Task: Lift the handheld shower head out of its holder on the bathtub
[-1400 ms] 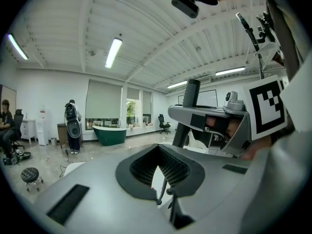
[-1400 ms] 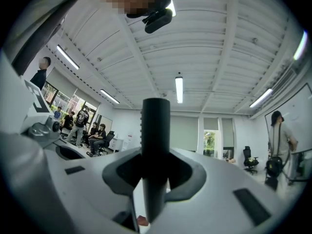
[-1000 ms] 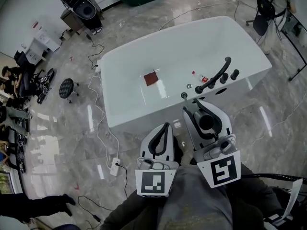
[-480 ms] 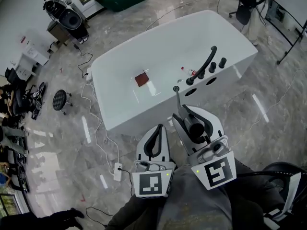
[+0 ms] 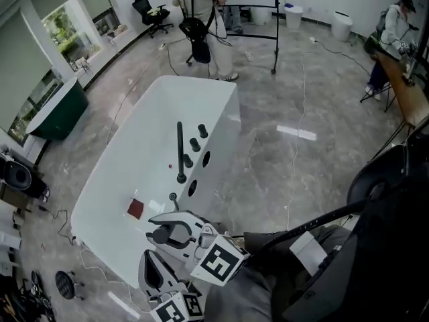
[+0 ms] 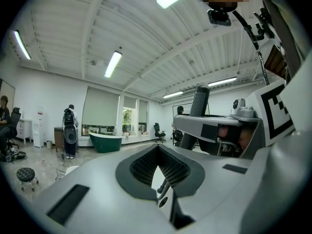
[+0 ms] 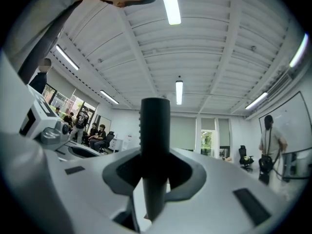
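The white bathtub (image 5: 224, 116) runs away from me at the left of the head view. On its near deck stand a black spout (image 5: 179, 149) and black knobs (image 5: 195, 143). My right gripper (image 5: 155, 232) is shut on the black handheld shower head (image 5: 161, 236), held off the deck near the tub's close end. In the right gripper view the shower head (image 7: 155, 145) stands upright, clamped between the jaws of the right gripper (image 7: 155, 182). My left gripper (image 5: 151, 270) sits just below it. The left gripper (image 6: 158, 156) has its jaws closed together with nothing in them.
A red cloth (image 5: 135, 208) lies inside the tub. A person with a backpack (image 5: 200, 19) stands past the tub's far end beside a whiteboard stand (image 5: 275, 25). A green tub (image 5: 57, 106) is at the left. Cables (image 5: 298, 92) cross the floor, and another person (image 5: 392, 22) sits at the right.
The head view has swung round, so the tub now lies at the left. Both grippers have shifted to the lower left. The right gripper still holds the shower head.
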